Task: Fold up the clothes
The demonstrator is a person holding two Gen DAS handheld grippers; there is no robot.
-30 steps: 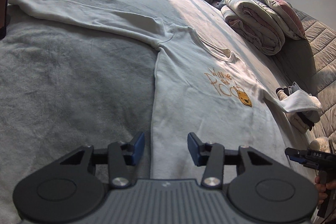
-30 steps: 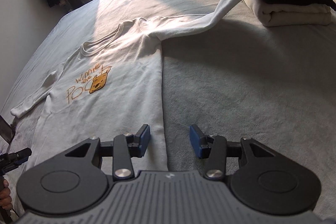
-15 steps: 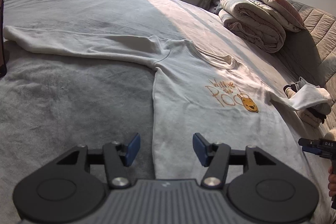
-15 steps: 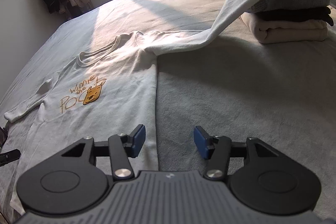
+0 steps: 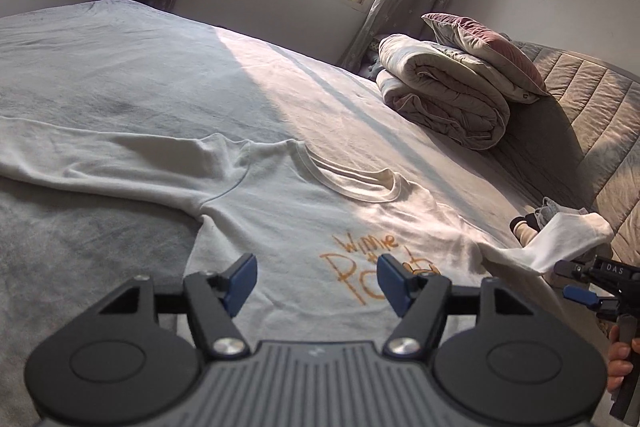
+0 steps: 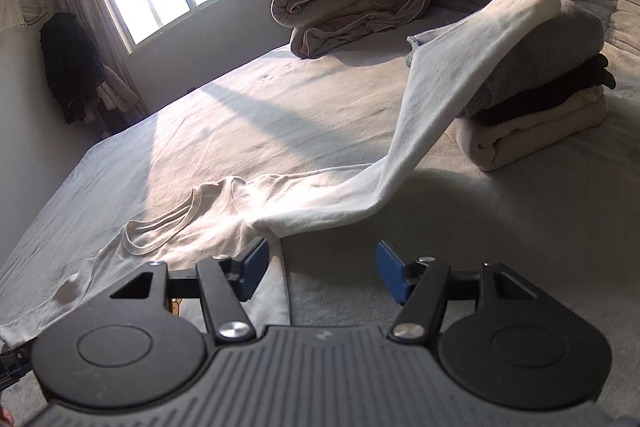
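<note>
White cotton sweatshirt [image 5: 288, 211] lies flat on the bed [image 5: 120, 67], sleeves stretched sideways; left gripper [image 5: 316, 281] hovers over its chest, right gripper [image 6: 322, 273] beside its armpit, both fingers opening, empty.

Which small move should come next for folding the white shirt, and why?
Probably the right gripper, jaws opening and empty, should reach for the sleeve draped over the stack of folded clothes and bring it onto the shirt.
</note>
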